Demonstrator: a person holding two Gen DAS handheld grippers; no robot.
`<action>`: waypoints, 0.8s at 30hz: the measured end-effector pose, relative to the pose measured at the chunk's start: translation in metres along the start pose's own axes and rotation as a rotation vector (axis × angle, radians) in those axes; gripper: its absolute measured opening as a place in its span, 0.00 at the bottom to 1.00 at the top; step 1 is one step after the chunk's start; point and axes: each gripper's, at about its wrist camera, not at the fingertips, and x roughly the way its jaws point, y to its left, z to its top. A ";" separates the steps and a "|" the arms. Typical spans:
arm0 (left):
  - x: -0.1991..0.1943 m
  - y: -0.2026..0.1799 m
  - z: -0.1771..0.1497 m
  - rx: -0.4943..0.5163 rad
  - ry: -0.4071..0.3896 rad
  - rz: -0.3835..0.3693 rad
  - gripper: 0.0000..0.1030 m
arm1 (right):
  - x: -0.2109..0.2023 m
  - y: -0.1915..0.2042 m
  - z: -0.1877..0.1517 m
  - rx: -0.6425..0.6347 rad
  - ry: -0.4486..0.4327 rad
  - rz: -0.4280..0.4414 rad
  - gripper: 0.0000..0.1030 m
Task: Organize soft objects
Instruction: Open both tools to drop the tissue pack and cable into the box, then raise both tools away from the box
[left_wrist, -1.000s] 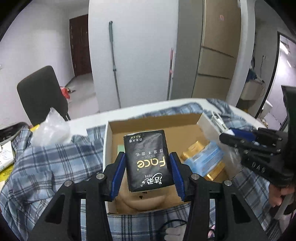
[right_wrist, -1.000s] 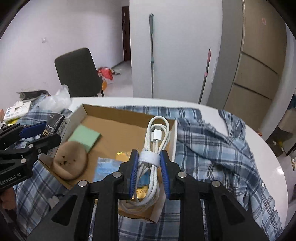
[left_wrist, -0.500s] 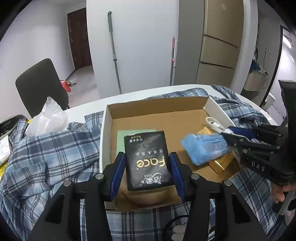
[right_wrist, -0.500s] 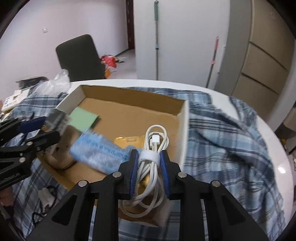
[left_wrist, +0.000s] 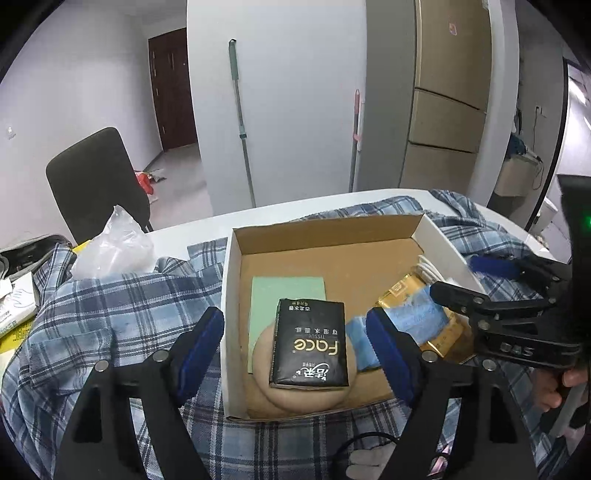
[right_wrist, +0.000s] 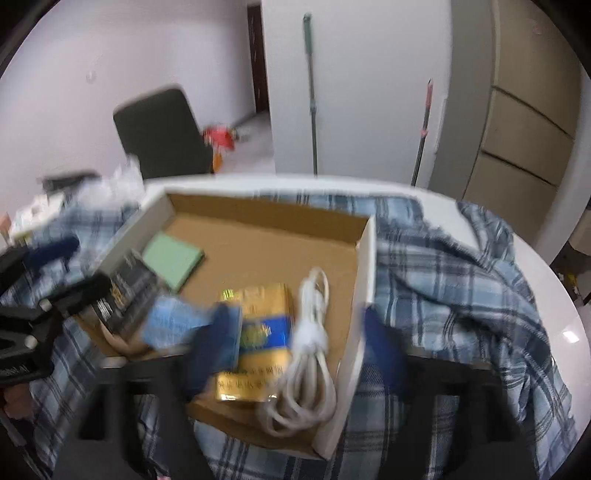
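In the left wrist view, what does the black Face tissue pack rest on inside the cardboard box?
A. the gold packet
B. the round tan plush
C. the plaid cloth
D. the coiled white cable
B: the black Face tissue pack lies flat on the round tan plush, free of the open left gripper.

My black tissue pack (left_wrist: 309, 345) reads "Face" in gold with "TISSUE" beside it, upside down from where I stand, plus Chinese characters too small for me to read. The gold box (right_wrist: 255, 347) carries print, all blurred. Nothing else is legible.
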 end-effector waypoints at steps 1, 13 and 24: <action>-0.001 0.001 0.000 -0.004 -0.003 -0.004 0.79 | -0.006 -0.002 0.002 0.011 -0.023 -0.013 0.77; -0.074 -0.004 0.011 -0.023 -0.154 -0.025 0.79 | -0.085 0.006 0.025 0.036 -0.166 0.015 0.79; -0.154 0.005 -0.032 -0.044 -0.285 -0.007 0.85 | -0.146 0.048 -0.018 -0.012 -0.202 -0.026 0.98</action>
